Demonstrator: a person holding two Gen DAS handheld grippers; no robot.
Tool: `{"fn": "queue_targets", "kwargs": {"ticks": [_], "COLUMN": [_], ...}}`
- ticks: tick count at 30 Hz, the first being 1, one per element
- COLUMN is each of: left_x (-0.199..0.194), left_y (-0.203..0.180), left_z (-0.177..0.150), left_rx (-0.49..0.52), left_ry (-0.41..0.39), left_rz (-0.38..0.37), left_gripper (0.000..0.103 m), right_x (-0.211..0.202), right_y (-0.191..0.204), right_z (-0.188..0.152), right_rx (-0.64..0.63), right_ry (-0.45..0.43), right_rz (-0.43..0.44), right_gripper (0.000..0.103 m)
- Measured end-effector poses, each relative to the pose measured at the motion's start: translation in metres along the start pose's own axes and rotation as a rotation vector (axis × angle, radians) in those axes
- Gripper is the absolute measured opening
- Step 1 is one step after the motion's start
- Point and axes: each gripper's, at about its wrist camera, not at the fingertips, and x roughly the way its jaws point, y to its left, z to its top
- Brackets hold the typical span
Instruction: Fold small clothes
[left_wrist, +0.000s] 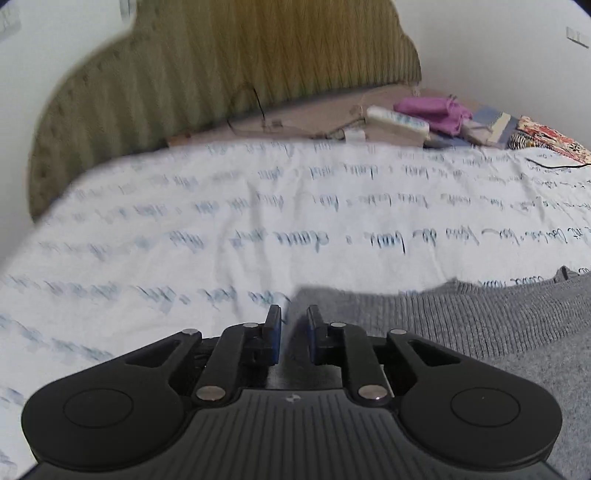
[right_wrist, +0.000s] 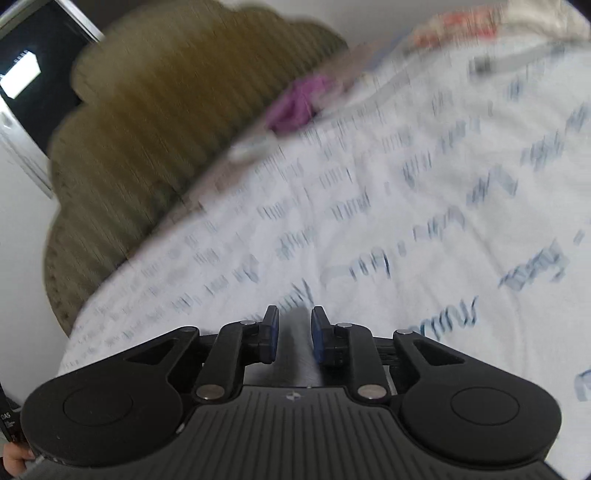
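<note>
Your bed (left_wrist: 184, 229) carries a white sheet printed with lines of blue handwriting; behind it rises an olive-green ribbed, scalloped headboard (left_wrist: 207, 62). A grey ribbed-knit garment (left_wrist: 480, 325) lies on the sheet at the lower right of the left wrist view, its near corner drawn up toward your left gripper (left_wrist: 294, 321). Along the far edge of the bed sit a folded purple cloth (left_wrist: 436, 110), a pale, light-printed bundle (left_wrist: 399, 123) just beside it, and a red floral fabric (left_wrist: 546, 138) further right. Your left gripper's jaws stand nearly closed, pinching the grey knit corner. Your right gripper (right_wrist: 294, 321) is likewise nearly closed on a narrow grey strip of fabric; this view is blurred.
</note>
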Motion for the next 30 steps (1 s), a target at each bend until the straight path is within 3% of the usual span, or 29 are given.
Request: {"fn": "queue_targets", "kwargs": {"ticks": [3, 7, 11, 13, 17, 20, 24, 26, 28, 30], "left_x": [-0.020, -0.015, 0.010, 0.014, 0.019, 0.022, 0.010, -0.018, -0.060, -0.103], "left_y": [-0.007, -0.026, -0.039, -0.038, -0.030, -0.021, -0.026, -0.015, 0.009, 0.042], "left_z": [0.001, -0.006, -0.026, -0.036, -0.040, -0.039, -0.040, -0.043, -0.054, -0.080], "left_rx": [0.010, -0.012, 0.011, 0.039, 0.006, -0.055, -0.028, -0.087, -0.202, -0.369], "left_ry": [-0.059, -0.015, 0.062, -0.005, -0.035, -0.036, -0.065, -0.102, -0.164, -0.207], "left_rz": [0.008, -0.066, -0.073, -0.063, -0.084, -0.102, -0.066, -0.010, -0.033, -0.130], "left_gripper": [0.016, 0.016, 0.016, 0.016, 0.017, 0.019, 0.020, 0.022, 0.031, 0.059], "right_x": [-0.025, -0.010, 0.026, 0.025, 0.022, 0.022, 0.021, 0.006, -0.031, -0.083], "right_y": [0.032, 0.070, 0.075, 0.071, 0.064, 0.051, 0.049, 0.056, 0.056, 0.044], "right_z": [-0.007, -0.035, -0.070, -0.082, -0.081, -0.076, -0.075, -0.073, -0.067, -0.071], "right_rx": [-0.124, -0.299, -0.449, -0.500, -0.470, -0.373, -0.354, -0.354, -0.266, -0.170], "right_ry": [-0.083, 0.009, 0.125, 0.078, 0.056, 0.052, 0.042, 0.030, -0.009, -0.072], "right_rz": [0.003, -0.009, -0.125, -0.117, -0.108, -0.075, -0.080, -0.117, -0.148, -0.044], "right_gripper": [0.026, 0.045, 0.043, 0.045, 0.045, 0.045, 0.045, 0.052, 0.064, 0.071]}}
